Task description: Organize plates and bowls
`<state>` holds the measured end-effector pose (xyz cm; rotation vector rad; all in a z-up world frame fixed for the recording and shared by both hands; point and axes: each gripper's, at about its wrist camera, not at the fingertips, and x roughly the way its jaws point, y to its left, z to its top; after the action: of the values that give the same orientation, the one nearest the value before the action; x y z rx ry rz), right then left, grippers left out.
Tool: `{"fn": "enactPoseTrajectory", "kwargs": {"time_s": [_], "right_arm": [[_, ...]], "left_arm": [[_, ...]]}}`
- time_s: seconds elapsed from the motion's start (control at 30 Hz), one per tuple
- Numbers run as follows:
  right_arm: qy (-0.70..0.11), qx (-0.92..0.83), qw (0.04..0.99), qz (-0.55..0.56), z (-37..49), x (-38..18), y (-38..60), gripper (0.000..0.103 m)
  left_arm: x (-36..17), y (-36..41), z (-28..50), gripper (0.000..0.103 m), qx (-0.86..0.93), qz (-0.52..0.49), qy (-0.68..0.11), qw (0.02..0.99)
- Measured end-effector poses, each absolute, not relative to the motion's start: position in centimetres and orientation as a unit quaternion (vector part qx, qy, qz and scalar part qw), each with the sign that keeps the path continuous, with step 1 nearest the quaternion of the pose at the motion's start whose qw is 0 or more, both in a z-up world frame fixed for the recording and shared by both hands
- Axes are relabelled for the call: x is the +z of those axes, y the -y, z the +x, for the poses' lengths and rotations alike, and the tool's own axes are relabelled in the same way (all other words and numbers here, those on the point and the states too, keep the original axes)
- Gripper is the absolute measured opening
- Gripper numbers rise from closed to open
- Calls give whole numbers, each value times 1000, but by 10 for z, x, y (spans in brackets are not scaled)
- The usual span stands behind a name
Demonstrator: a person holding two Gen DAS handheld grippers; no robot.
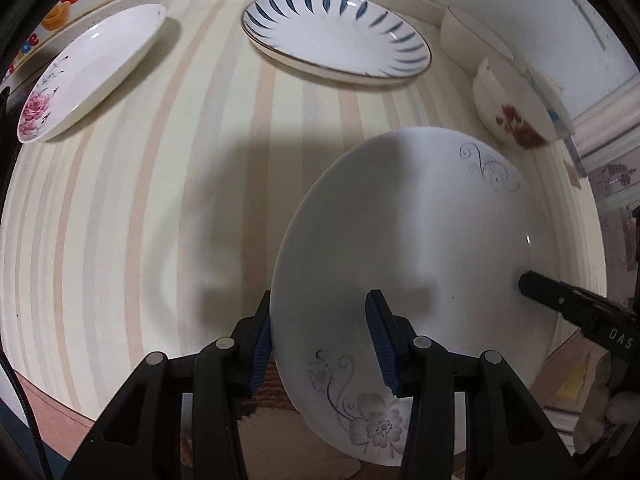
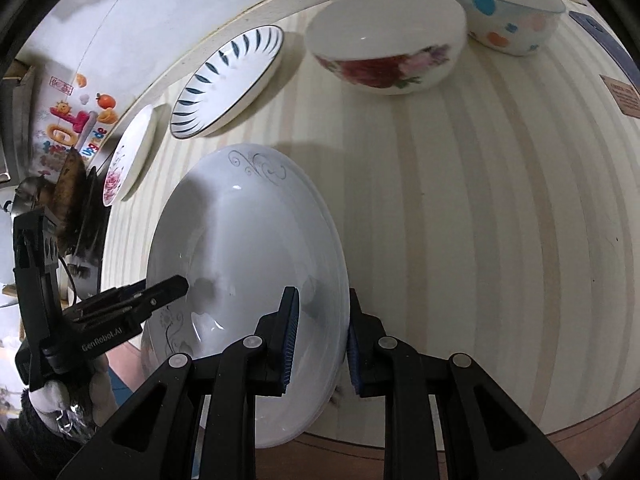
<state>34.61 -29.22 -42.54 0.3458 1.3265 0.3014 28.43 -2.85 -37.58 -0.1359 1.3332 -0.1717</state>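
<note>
The left gripper (image 1: 320, 344) clamped the near left rim of the white grey-flowered plate (image 1: 420, 240), which sat over the striped tabletop (image 1: 160, 200); the right gripper (image 2: 320, 344) pinched its near right rim, both jaws closed on it.

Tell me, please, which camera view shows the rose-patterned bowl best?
The right wrist view: the rose-patterned bowl sits near the top, with its whole rim and flower band visible. In the left wrist view it is small, warped and blurred at the right edge.
</note>
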Motion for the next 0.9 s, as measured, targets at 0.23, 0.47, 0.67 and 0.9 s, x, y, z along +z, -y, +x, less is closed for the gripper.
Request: {"fn": "enactPoseTrajectory", "kwargs": {"time_s": [0.23,0.47,0.67,0.9], "right_arm": [[-613,135,762,161,345,-434,291,24],[-619,133,758,158,346,-436,288,24],[-625,135,753,158,349,-437,287,24],[-622,125,757,155,357,-396,302,29]], "left_arm": [[-373,33,284,42,-72,-48,-614,785],[-371,34,281,42,-65,-38,-613,787],[-374,38,287,42,-63,-37,-615,785],[-323,19,290,42,-55,-60,-584,807]]}}
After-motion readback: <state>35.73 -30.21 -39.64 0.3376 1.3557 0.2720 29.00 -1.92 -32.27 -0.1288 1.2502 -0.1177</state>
